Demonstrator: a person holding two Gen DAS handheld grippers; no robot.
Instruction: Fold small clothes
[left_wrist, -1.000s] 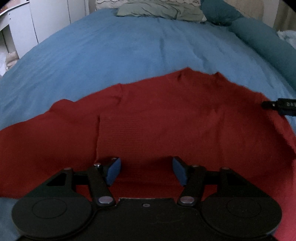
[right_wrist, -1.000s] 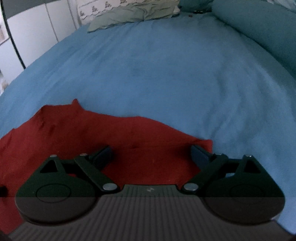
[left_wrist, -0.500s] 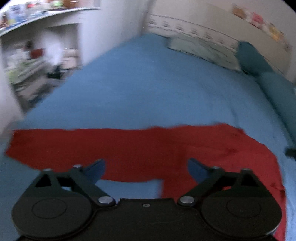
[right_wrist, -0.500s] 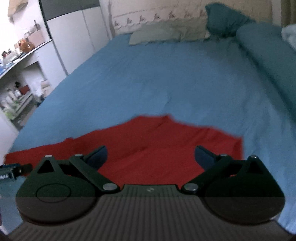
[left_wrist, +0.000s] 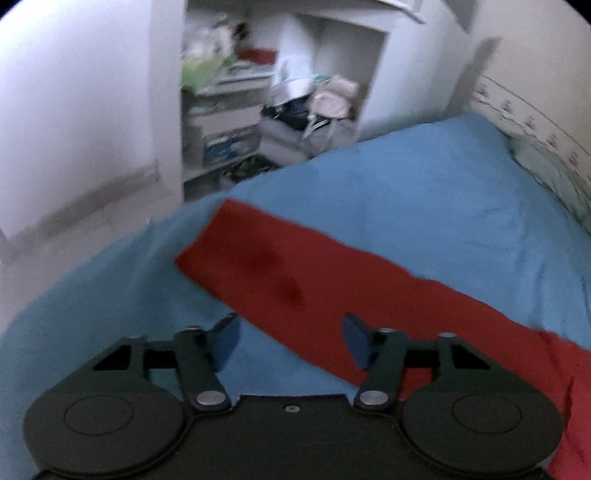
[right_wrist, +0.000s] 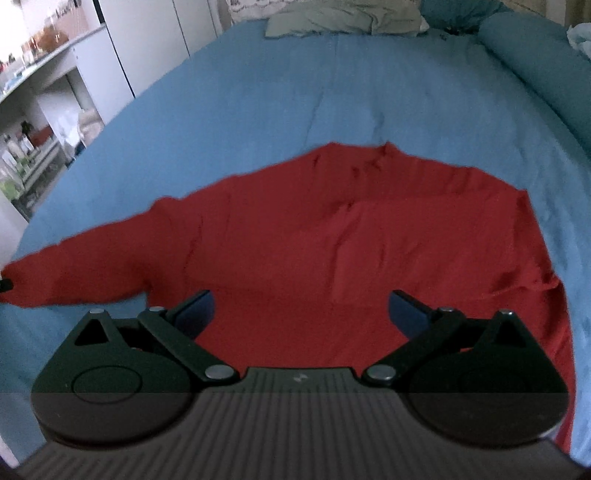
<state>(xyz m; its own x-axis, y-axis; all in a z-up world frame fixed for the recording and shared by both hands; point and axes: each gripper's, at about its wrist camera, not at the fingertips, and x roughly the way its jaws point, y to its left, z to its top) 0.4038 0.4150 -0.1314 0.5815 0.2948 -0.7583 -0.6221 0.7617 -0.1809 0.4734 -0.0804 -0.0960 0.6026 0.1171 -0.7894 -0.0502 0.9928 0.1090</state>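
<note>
A red long-sleeved top (right_wrist: 332, 251) lies flat on the blue bedcover (right_wrist: 332, 92). Its right sleeve is folded in over the body, and its left sleeve (left_wrist: 280, 273) stretches straight out toward the bed's left edge. My left gripper (left_wrist: 290, 341) is open and empty, held above that sleeve near its middle. My right gripper (right_wrist: 301, 310) is open and empty above the top's lower body. The left gripper's tip (right_wrist: 5, 284) shows at the sleeve cuff in the right wrist view.
Open shelves (left_wrist: 229, 110) with clutter and a white wall stand past the bed's left edge. A grey-green pillow (right_wrist: 343, 18) and a teal bolster (right_wrist: 535, 48) lie at the head and right side of the bed.
My left gripper has swung left from over the top's body to above the outstretched left sleeve. My right gripper has pulled back and risen, so the whole top shows. Both stayed open.
</note>
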